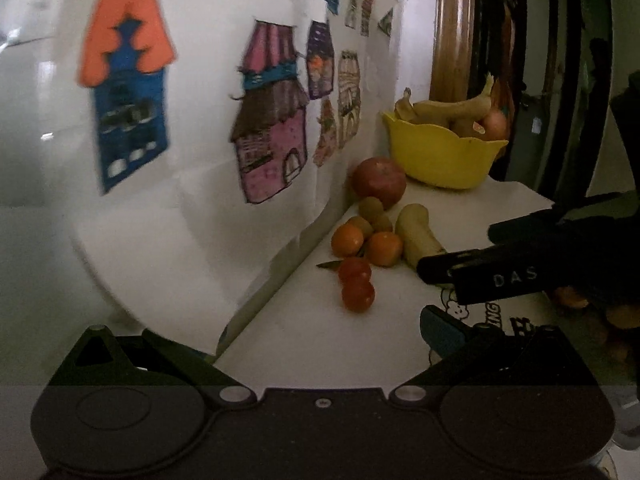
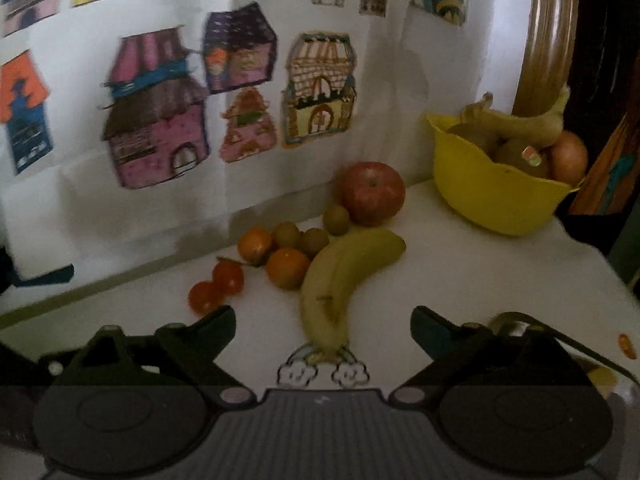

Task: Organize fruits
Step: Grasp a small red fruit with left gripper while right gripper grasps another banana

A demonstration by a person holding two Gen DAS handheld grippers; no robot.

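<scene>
A yellow bowl [image 2: 492, 196] at the table's far right holds bananas and other fruit; it also shows in the left wrist view [image 1: 440, 156]. Loose on the table lie a red apple [image 2: 372, 192], three kiwis [image 2: 314, 240], two oranges [image 2: 287, 267], two tomatoes [image 2: 216, 286] and a banana [image 2: 340, 280]. My right gripper [image 2: 322, 330] is open and empty, its fingers on either side of the banana's near end. My left gripper [image 1: 304, 340] is open and empty, low near the wall. The right gripper's black fingers [image 1: 480, 268] show beside the banana [image 1: 418, 236].
A white wall sheet with coloured house drawings [image 2: 160, 112] stands right behind the fruit. The white table [image 2: 460, 280] ends at the right, by a wooden post [image 2: 548, 40]. A cloud-and-rainbow print [image 2: 320, 372] lies on the table near me.
</scene>
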